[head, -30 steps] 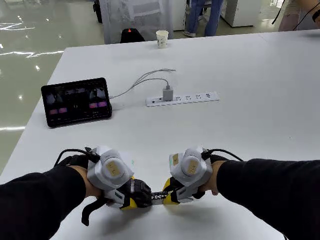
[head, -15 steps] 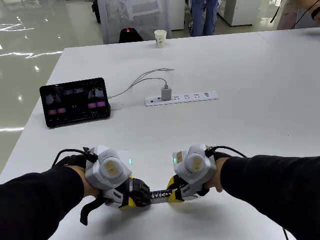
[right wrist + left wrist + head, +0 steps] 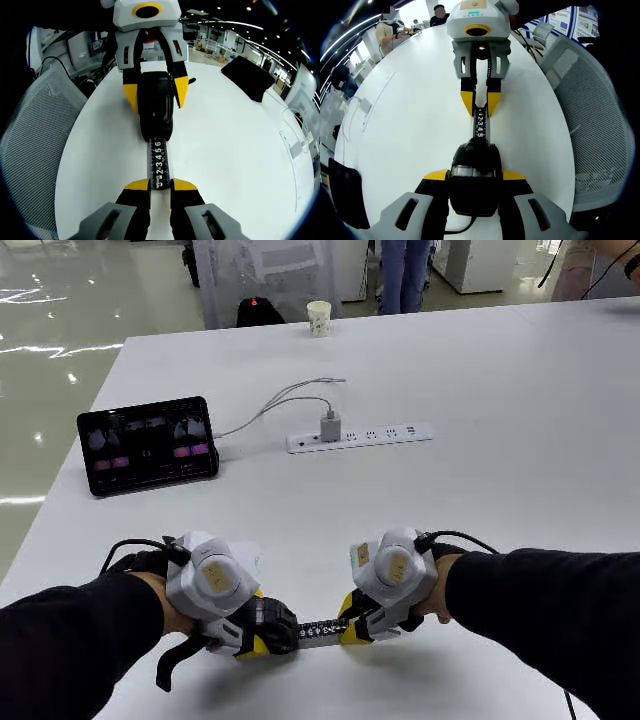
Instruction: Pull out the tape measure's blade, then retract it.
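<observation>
A black tape measure case (image 3: 270, 625) rests near the front edge of the white table, with my left gripper (image 3: 258, 632) shut on its sides. In the left gripper view the case (image 3: 475, 172) sits between the yellow-tipped fingers. A short length of numbered blade (image 3: 322, 629) runs from the case to my right gripper (image 3: 352, 630), which is shut on the blade's end. In the right gripper view the blade (image 3: 158, 164) shows digits up to about 7, and the case (image 3: 156, 105) lies straight ahead in the left gripper (image 3: 156, 102).
A dark tablet (image 3: 147, 444) stands at the left of the white table (image 3: 500, 390). A white power strip (image 3: 360, 437) with a plugged charger and cable lies mid-table, a paper cup (image 3: 319, 317) at the far edge. A mesh chair (image 3: 590, 115) is beside the table.
My right gripper has moved right, away from the case, and a longer stretch of blade shows between the grippers. The left gripper keeps its place on the case.
</observation>
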